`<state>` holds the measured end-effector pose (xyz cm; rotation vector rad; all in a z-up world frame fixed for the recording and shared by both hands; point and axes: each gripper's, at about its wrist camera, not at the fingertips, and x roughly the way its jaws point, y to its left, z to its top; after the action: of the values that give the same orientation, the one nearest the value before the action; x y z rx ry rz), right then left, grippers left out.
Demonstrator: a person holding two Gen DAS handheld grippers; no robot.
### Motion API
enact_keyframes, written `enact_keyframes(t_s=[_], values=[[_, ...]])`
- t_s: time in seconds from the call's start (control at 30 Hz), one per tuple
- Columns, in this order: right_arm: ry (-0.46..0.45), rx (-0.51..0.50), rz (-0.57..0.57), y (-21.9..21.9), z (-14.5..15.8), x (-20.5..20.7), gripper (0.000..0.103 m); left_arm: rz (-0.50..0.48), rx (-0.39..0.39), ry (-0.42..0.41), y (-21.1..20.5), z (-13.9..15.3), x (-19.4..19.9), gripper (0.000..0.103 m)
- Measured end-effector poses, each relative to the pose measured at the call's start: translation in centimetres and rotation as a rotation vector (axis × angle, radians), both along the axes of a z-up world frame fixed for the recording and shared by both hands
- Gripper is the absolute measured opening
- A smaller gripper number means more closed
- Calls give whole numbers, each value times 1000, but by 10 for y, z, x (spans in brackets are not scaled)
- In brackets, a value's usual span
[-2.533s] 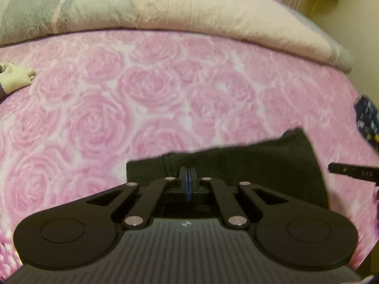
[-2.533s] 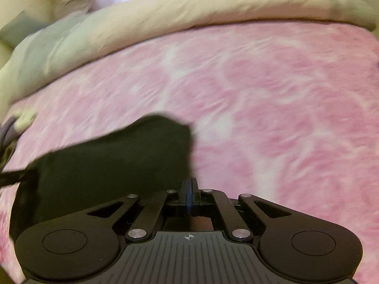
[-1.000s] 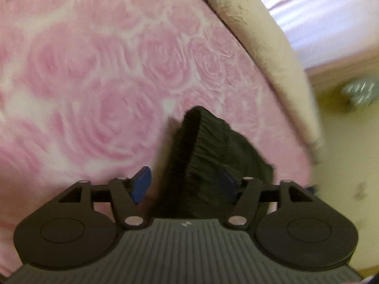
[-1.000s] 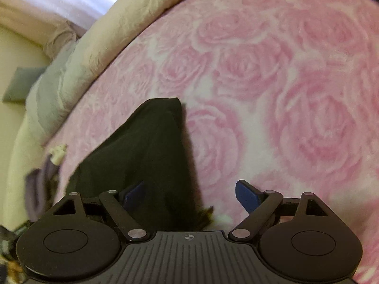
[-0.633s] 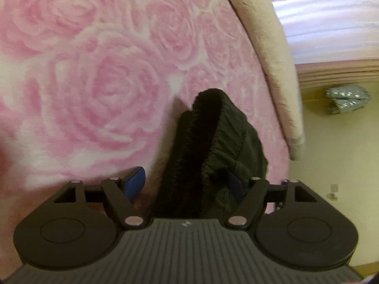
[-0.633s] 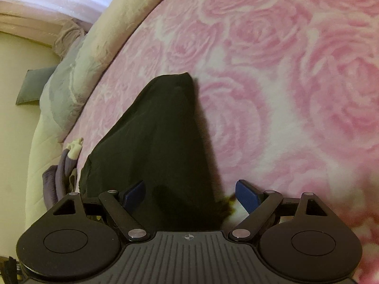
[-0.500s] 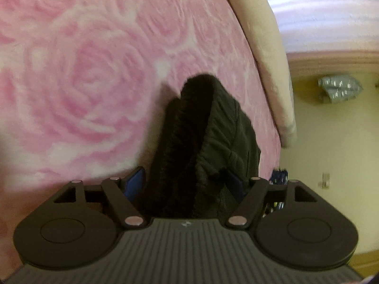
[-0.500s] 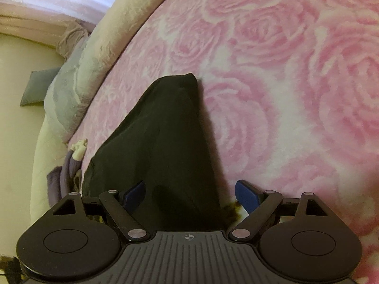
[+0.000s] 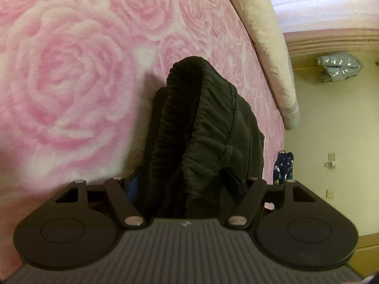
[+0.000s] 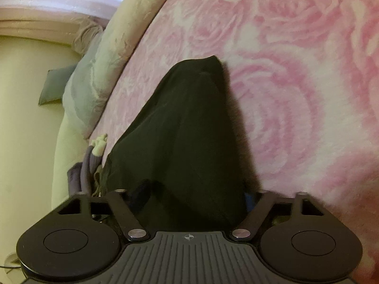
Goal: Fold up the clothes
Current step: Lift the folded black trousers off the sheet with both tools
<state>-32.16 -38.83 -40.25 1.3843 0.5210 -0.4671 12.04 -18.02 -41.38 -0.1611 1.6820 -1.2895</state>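
- Black fabric fills the foreground of both wrist views: a dark garment (image 9: 203, 127) lies bunched on the bed, its gathered elastic waistband (image 9: 180, 99) running away from the left tongs (image 9: 187, 184).
- The left tongs stand wide and are closing slightly, with the waistband end of the garment between the jaws; whether the blue pads (image 9: 133, 185) press the cloth yet I cannot tell, so I read this as a grip being set, not made.
- The right tongs (image 10: 196, 196) are closing more markedly around the smoother, flatter end of the same garment (image 10: 180, 137); the cloth sits between the jaws, but no firm pinch shows.
- Both tools sit low at opposite ends of the piece, probably so the two ends can be lifted together and one laid over the other for the next fold.
- Beneath lies a plush pink blanket with large rose patterns (image 9: 71, 71), soft enough that the jaws may catch its pile along with the cloth.
- Near the garment's left edge in the right view lies a small heap of other clothes (image 10: 92, 158), purple and pale.
- Farther off, a cream and grey quilt (image 10: 99, 66) is rolled along the bed's edge.
- Beyond it are yellowish walls, a curtain (image 9: 327, 2), and a silvery jacket (image 9: 340, 67) hanging high.
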Motion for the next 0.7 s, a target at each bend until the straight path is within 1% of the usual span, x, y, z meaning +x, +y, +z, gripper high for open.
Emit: enact_keyframes(t_s=[0.1, 0.13, 0.17, 0.2, 0.3, 0.37, 0.5, 0.6, 0.7], values=[[-4, 14, -22, -1, -2, -1, 60, -7, 10, -7, 0, 2, 1, 57], [0, 13, -25, 0, -1, -1, 57, -9, 13, -8, 0, 3, 0, 54], [6, 17, -31, 1, -1, -2, 49, -10, 16, -9, 1, 4, 0, 50], [8, 21, -37, 1, -1, -1, 43, -14, 18, -17, 0, 7, -1, 49], [22, 17, -40, 4, 6, -2, 32, -38, 14, -54, -3, 19, -5, 43], [23, 14, -40, 5, 15, -1, 27, -45, 6, -56, -4, 28, -5, 39], [28, 7, -48, 12, 37, -1, 24, -62, -11, -59, -6, 48, -6, 37], [30, -1, -83, 19, 61, -6, 24, -86, -30, -57, -13, 75, -10, 37], [21, -15, -132, 28, 95, -17, 24, -121, -61, -56, -23, 111, -16, 37]])
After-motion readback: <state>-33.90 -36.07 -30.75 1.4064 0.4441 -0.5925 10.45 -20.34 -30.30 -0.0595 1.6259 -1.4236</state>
